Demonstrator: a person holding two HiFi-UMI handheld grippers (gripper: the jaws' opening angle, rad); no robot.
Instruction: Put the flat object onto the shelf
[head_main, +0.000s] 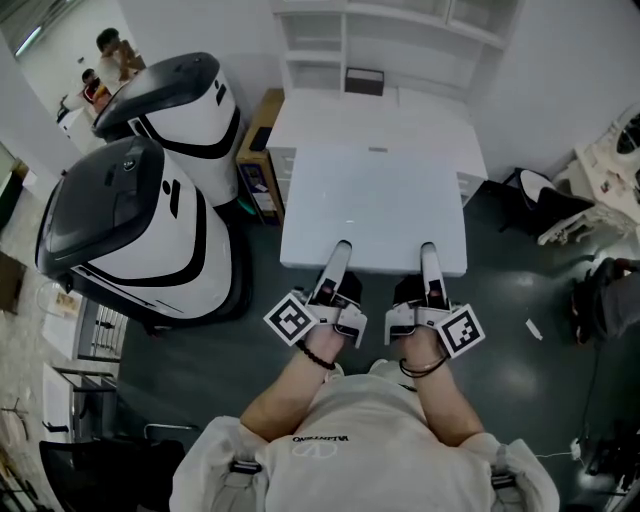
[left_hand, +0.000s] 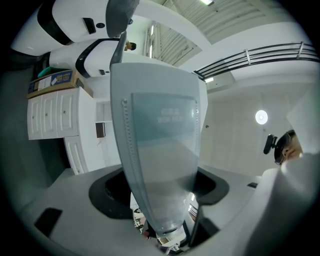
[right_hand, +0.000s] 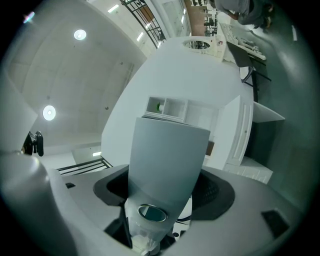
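The task item is a large, flat, pale grey-white rectangular panel (head_main: 375, 205). It rests on no support. Both tools carry it by its near edge, in front of the white desk (head_main: 330, 122), and its far edge lies along the desk's front edge. The white open shelf unit (head_main: 346, 40) stands at the desk's far edge, well apart from the panel.

The left gripper (head_main: 341, 258) is on the near edge, left of centre. Its jaws are set wide and clamped across the panel's thickness, with the upper jaw lying on the top face. The right gripper (head_main: 429, 258) is on the same edge, right of centre, with the same wide clamp on the panel.

Writing:
- In the left gripper view the panel shows two faint lines of print (left_hand: 172, 115) and a dotted seam along one side. The print is not legible.
- Each gripper's cube carries black-and-white square markers (head_main: 296, 320).
- The person's pale shirt (head_main: 370, 450) bears small dark lettering, too small to read.
- A brown cardboard box (left_hand: 54, 80) has a blue label with unreadable text.

Also noted are a small dark brown box (head_main: 364, 80) at the desktop's far edge and two white-and-black machines (head_main: 150, 235) left of the desk.
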